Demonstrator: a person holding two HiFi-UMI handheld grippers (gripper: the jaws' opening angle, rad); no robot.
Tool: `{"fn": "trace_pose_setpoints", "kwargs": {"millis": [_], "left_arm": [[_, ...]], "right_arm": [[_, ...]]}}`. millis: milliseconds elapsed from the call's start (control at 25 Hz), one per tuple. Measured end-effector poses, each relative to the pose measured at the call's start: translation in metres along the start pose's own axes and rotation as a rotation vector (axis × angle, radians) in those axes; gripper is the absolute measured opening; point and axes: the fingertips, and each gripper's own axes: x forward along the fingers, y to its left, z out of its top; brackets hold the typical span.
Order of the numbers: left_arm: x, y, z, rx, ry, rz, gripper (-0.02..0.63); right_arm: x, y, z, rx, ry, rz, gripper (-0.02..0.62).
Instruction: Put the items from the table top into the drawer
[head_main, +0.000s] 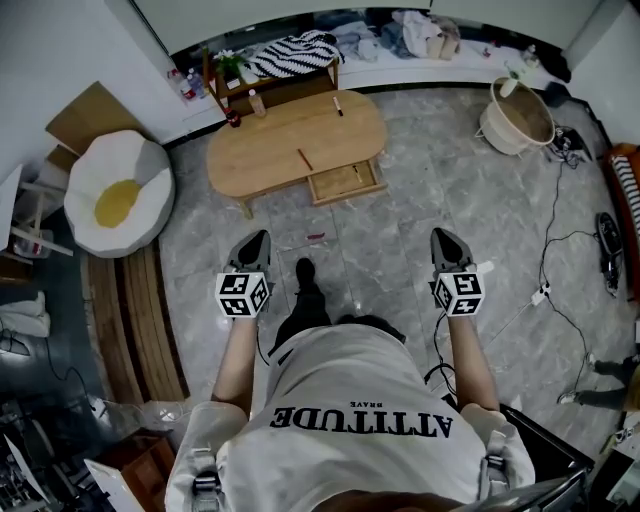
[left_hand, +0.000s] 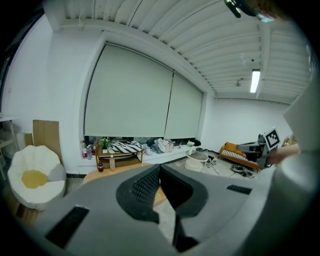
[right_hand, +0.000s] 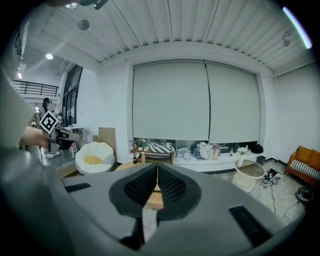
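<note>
A light wooden oval table (head_main: 270, 150) stands on the grey floor ahead of me, its drawer (head_main: 345, 183) pulled open at the front right. On the top are a small bottle (head_main: 258, 102), a dark marker (head_main: 338, 105) and a thin brown stick (head_main: 305, 159). My left gripper (head_main: 262, 236) and right gripper (head_main: 441, 234) hover over the floor well short of the table. Both are shut with nothing between the jaws. The left gripper view shows the left gripper (left_hand: 160, 169) pointed at the table (left_hand: 95, 175). The right gripper (right_hand: 157, 167) points the same way.
An egg-shaped cushion (head_main: 118, 195) lies left of the table. Behind the table is a low shelf (head_main: 275, 80) with a striped cloth. A woven basket (head_main: 518, 115) sits at the back right, and cables (head_main: 560, 262) run over the floor at right. My foot (head_main: 305, 272) is between the grippers.
</note>
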Motion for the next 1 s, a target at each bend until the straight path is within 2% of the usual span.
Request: {"fn": "trace_pose_setpoints", "kwargs": {"millis": [520,1000], "left_arm": [[0.109,0.072,0.053,0.039,0.02,-0.079,0.021],[0.214,0.172,0.099,0.092,0.058,-0.171,0.021]], "right_arm": [[0.108,-0.007,0.037,0.027,0.025,-0.062,0.02],[0.231,0.014,0.077,0.043,0.055,-0.12,0.02]]}}
